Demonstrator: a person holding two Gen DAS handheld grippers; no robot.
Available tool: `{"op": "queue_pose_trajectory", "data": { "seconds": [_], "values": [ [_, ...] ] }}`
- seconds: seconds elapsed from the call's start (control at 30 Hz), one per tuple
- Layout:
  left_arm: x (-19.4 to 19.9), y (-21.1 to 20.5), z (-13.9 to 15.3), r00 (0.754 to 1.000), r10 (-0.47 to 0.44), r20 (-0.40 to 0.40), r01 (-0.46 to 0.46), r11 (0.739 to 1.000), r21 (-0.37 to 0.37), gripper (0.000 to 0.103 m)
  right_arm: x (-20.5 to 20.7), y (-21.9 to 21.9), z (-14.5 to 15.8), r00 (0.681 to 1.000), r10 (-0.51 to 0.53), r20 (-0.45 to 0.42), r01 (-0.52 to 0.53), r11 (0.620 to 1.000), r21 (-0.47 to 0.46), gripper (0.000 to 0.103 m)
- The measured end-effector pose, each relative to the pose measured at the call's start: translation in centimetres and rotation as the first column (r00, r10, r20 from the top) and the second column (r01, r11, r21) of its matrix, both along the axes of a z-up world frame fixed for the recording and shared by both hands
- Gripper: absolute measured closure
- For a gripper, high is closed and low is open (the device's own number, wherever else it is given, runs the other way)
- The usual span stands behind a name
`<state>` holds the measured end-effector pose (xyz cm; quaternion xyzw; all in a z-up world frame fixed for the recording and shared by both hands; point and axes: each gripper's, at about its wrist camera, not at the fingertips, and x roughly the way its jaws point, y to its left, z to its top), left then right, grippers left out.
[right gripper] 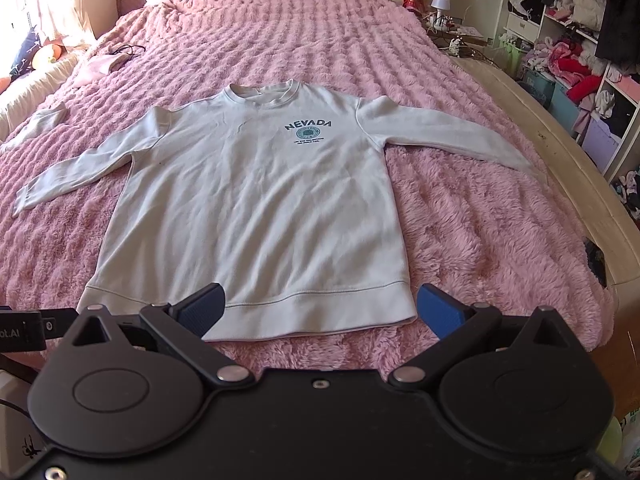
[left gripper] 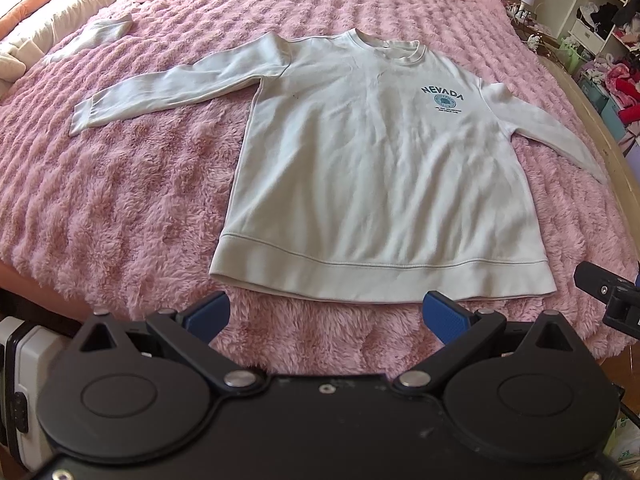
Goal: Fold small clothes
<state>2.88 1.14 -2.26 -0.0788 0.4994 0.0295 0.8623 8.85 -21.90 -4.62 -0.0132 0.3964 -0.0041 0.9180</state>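
my left gripper (left gripper: 326,312) and right gripper (right gripper: 320,306) are spread apart near the white cotton sweatshirt (left gripper: 368,176); the fluffy pink blanket (left gripper: 120,200) may get pinched too.

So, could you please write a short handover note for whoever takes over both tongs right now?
Left tongs: open, holding nothing, just short of the sweatshirt's hem, near its left-of-middle part.
Right tongs: open, holding nothing, over the hem's right half.
White sweatshirt: flat on the pink blanket, front up, NEVADA print showing, both sleeves spread outwards.
Done: garment laid out; no fold made yet.
Left: fold the sleeves in, then fold the body.
A small white garment lies further up the bed on the left, untouched.
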Motion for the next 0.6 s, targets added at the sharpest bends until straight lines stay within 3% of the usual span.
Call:
{"op": "queue_pose_trajectory", "data": {
  "seconds": [0.13, 0.23, 0.3, 0.4, 0.5, 0.6],
  "values": [
    [1.6, 2.2, -1.5, 1.000, 0.013, 0.000, -0.013, 1.000, -0.024, 0.000, 2.1, 0.0, 0.0, 1.000, -0.013, 0.022, 0.013, 1.000, -0.008, 0.000],
    [3.5, 6.1, -3.0, 0.998, 0.056, 0.014, -0.055, 0.992, -0.112, 0.000, 4.1, 0.2, 0.0, 0.996, -0.028, 0.083, 0.032, 0.998, -0.048, 0.000],
    [5.1, 9.5, -4.4, 0.994, 0.109, -0.003, -0.108, 0.977, -0.185, 0.000, 6.0, 0.4, -0.2, 0.989, -0.031, 0.142, 0.037, 0.999, -0.039, 0.000],
    [7.5, 15.5, -6.4, 0.975, 0.222, 0.025, -0.207, 0.941, -0.266, 0.000, 8.9, 0.5, -1.2, 0.977, 0.002, 0.211, -0.012, 0.999, 0.048, 0.000],
    [10.1, 22.5, -8.3, 0.916, 0.392, 0.084, -0.350, 0.884, -0.310, 0.000, 12.1, 2.1, -2.8, 0.966, 0.121, 0.227, -0.133, 0.990, 0.038, 0.000],
    [12.8, 30.1, -10.2, 0.805, 0.569, 0.171, -0.479, 0.792, -0.379, 0.000, 14.9, 3.8, -4.5, 0.961, 0.139, 0.241, -0.139, 0.990, -0.016, 0.000]
  ]
}}
